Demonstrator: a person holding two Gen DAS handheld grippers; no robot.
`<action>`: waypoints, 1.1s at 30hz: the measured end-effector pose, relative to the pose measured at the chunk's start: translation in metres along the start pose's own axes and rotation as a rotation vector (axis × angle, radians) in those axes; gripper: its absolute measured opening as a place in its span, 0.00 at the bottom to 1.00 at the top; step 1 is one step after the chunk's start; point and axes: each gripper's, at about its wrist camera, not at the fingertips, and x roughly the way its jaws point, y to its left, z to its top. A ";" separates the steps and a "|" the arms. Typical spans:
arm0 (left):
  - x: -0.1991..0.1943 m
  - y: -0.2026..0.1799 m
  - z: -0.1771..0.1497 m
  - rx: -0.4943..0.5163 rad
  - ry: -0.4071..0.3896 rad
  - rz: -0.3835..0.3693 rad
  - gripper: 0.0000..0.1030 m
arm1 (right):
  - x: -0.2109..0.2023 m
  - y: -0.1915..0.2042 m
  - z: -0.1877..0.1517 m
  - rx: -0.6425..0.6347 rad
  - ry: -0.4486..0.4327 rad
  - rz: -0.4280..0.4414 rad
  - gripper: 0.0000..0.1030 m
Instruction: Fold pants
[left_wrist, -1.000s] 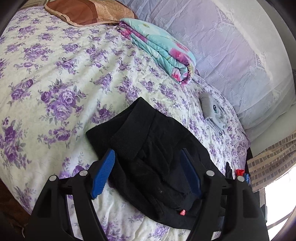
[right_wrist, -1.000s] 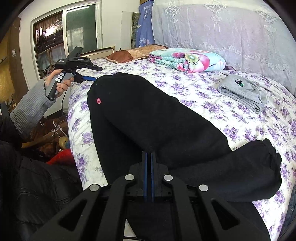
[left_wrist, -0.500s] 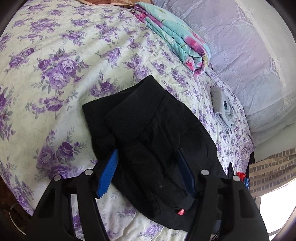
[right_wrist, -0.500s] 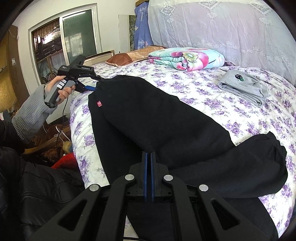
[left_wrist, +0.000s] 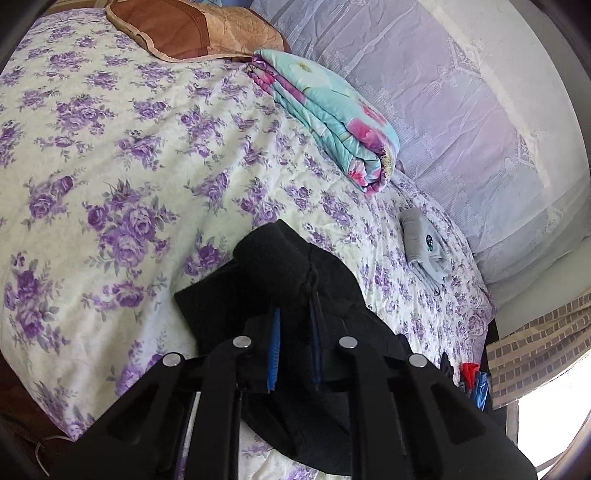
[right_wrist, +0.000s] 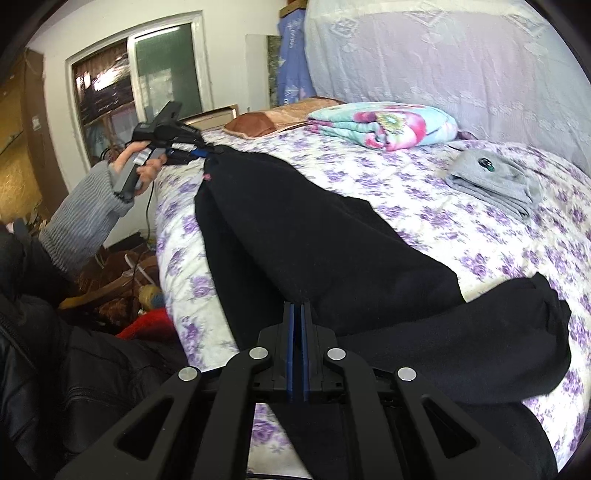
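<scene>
Black pants (right_wrist: 314, 236) lie stretched along the near side of the floral bed (right_wrist: 443, 221), with one part folded off to the right. My left gripper (left_wrist: 295, 314) is closing its blue pads on one bunched end of the pants (left_wrist: 266, 258). In the right wrist view the left gripper (right_wrist: 207, 153) holds that end just above the bed's far left corner, in a hand with a grey sleeve. My right gripper (right_wrist: 296, 306) is shut, pinching the pants' near edge, which rises to its tips.
A folded floral blanket (left_wrist: 332, 110) and a brown pillow (left_wrist: 192, 29) lie at the head of the bed. A folded grey garment (right_wrist: 495, 177) rests on the right side. Clutter and a dark bag (right_wrist: 92, 369) fill the floor left of the bed.
The left gripper's jaws went from wide apart to nearly shut on the pants' end, and that end bunched up and rose off the sheet. The right gripper stayed shut in place.
</scene>
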 end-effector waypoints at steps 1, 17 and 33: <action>0.004 0.003 -0.001 0.013 0.013 0.024 0.12 | 0.006 0.001 -0.003 0.004 0.020 0.012 0.03; -0.043 -0.025 -0.039 0.151 -0.149 0.132 0.45 | 0.046 -0.001 -0.033 0.119 0.115 0.071 0.04; 0.086 -0.148 -0.172 0.594 0.206 -0.090 0.83 | -0.014 -0.027 -0.002 0.299 -0.019 -0.031 0.64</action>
